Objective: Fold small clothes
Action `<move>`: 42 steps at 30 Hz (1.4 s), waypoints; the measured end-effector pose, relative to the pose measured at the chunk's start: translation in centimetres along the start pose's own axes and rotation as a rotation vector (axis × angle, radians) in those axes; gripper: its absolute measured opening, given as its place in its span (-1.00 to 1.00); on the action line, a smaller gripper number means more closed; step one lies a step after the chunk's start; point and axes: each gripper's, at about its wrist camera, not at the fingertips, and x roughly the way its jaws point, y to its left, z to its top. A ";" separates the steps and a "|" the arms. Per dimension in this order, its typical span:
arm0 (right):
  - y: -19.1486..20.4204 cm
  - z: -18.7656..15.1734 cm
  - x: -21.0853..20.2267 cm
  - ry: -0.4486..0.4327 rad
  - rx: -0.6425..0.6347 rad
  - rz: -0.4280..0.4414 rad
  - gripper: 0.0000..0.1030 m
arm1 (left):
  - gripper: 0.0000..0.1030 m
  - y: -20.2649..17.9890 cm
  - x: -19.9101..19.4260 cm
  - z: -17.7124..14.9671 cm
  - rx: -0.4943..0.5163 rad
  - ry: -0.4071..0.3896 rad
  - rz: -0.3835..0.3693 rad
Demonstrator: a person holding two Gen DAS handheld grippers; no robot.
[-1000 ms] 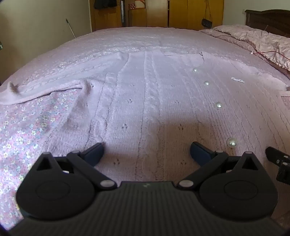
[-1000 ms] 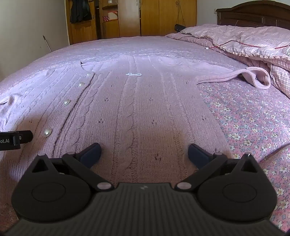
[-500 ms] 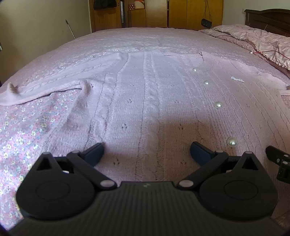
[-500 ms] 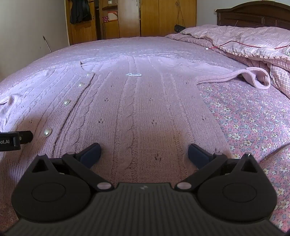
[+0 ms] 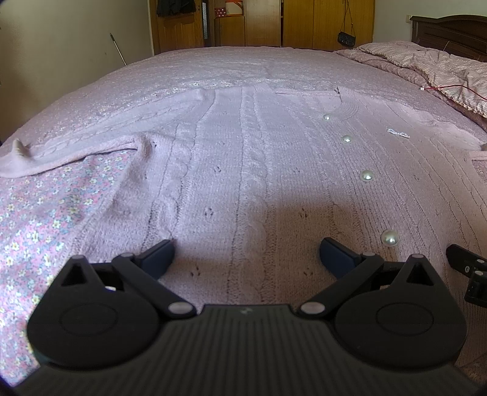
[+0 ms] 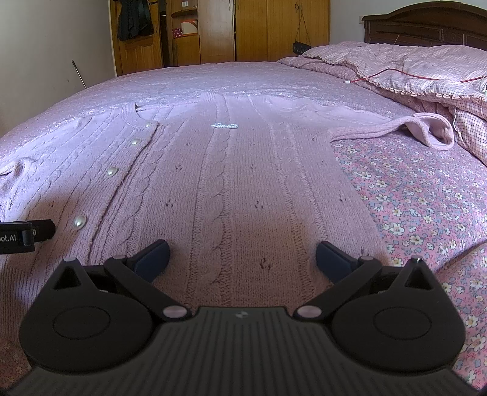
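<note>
A pale pink cable-knit cardigan (image 5: 252, 170) with pearl buttons (image 5: 366, 175) lies flat, front up, on the bed; it also shows in the right wrist view (image 6: 237, 189). Its left sleeve (image 5: 70, 152) stretches out left and its right sleeve (image 6: 426, 129) stretches out right. My left gripper (image 5: 246, 256) is open and empty, low over the hem left of the button row. My right gripper (image 6: 242, 257) is open and empty, low over the hem right of the buttons. Each gripper's edge shows in the other's view.
The bed has a pink floral sheet (image 6: 426, 207). A checked pink quilt (image 6: 426, 70) with a red cable lies at the right by the dark headboard (image 6: 426, 24). Wooden wardrobes (image 6: 243, 30) stand beyond the bed's far edge.
</note>
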 end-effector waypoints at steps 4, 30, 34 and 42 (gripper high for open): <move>0.0 0.0 0.0 0.000 0.000 0.000 1.00 | 1.00 0.0 0.0 0.0 0.000 0.000 0.000; -0.1 0.0 0.0 -0.001 0.000 0.000 1.00 | 1.00 0.0 0.0 0.0 0.000 -0.001 0.000; 0.0 0.1 0.0 -0.001 0.001 -0.003 1.00 | 1.00 0.0 0.0 0.0 0.000 -0.002 0.001; 0.1 0.2 0.2 -0.004 0.004 -0.010 1.00 | 1.00 0.0 0.0 0.3 -0.002 0.005 0.003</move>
